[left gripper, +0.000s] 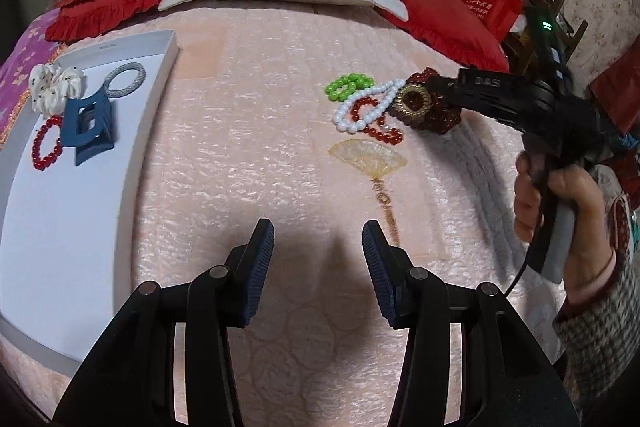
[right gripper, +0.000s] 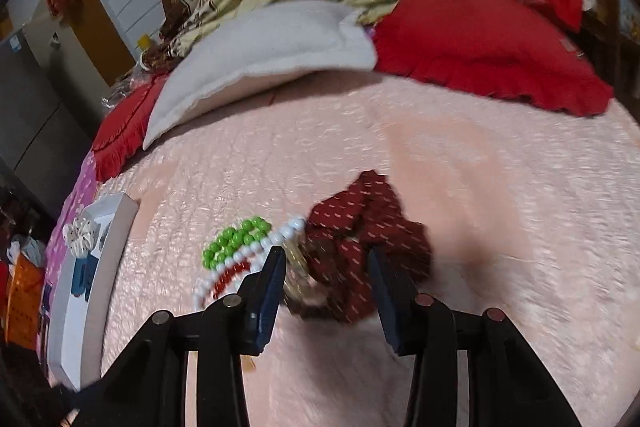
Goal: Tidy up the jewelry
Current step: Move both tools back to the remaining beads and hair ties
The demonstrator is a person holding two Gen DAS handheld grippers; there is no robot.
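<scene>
The bed (left gripper: 280, 75) fills both views under a pink quilt, with a white tray (left gripper: 80, 227) along the left edge of the left wrist view. The tray already holds a white scrunchie (left gripper: 56, 87), a grey hair tie (left gripper: 125, 79), a blue claw clip (left gripper: 91, 125) and a red bead bracelet (left gripper: 46, 149), so the sorting looks partly done.

The rest lies in a loose pile right of centre: a dark red scrunchie (right gripper: 360, 247), a gold ring-shaped piece (left gripper: 414, 101), a white bead string (left gripper: 368, 107), a green bead bracelet (left gripper: 349, 85) and red beads (left gripper: 376, 123). A pale fan-shaped piece (left gripper: 366, 157) lies just below them.

The step in hand appears to be picking the next item from this pile. The right gripper (right gripper: 326, 277) is spread wide with the dark red scrunchie and gold piece between its fingers; it grips nothing yet, and the blur hides whether it touches. Next it needs to close on one item only, without snagging the bead strings, then carry it to the tray.

The left gripper (left gripper: 318, 271) hovers wide apart and empty at bottom centre.
</scene>
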